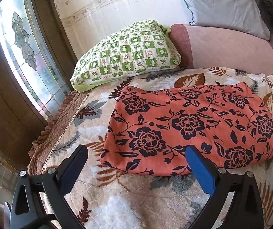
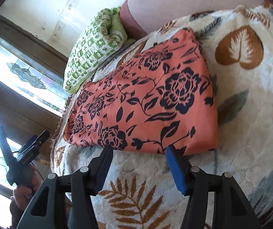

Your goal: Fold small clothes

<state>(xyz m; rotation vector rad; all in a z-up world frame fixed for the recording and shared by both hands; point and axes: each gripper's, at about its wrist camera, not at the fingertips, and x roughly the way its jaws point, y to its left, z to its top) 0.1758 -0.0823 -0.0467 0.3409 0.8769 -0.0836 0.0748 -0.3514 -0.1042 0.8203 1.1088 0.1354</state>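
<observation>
Left tongs point(image 1: 136, 152): spread wide, empty, the blue pad over the near hem of the folded orange floral garment point(image 1: 189, 127); contact cannot be told.
Right tongs point(image 2: 138, 148): spread wide, empty, tips at the garment's near edge.
Garment: flat on leaf-print bed blanket point(image 2: 241, 99); green checked pillow point(image 1: 126, 55) at 11 o'clock.

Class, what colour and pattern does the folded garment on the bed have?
The folded garment is orange-coral with dark navy roses and leaves, clearest in the left wrist view.
</observation>
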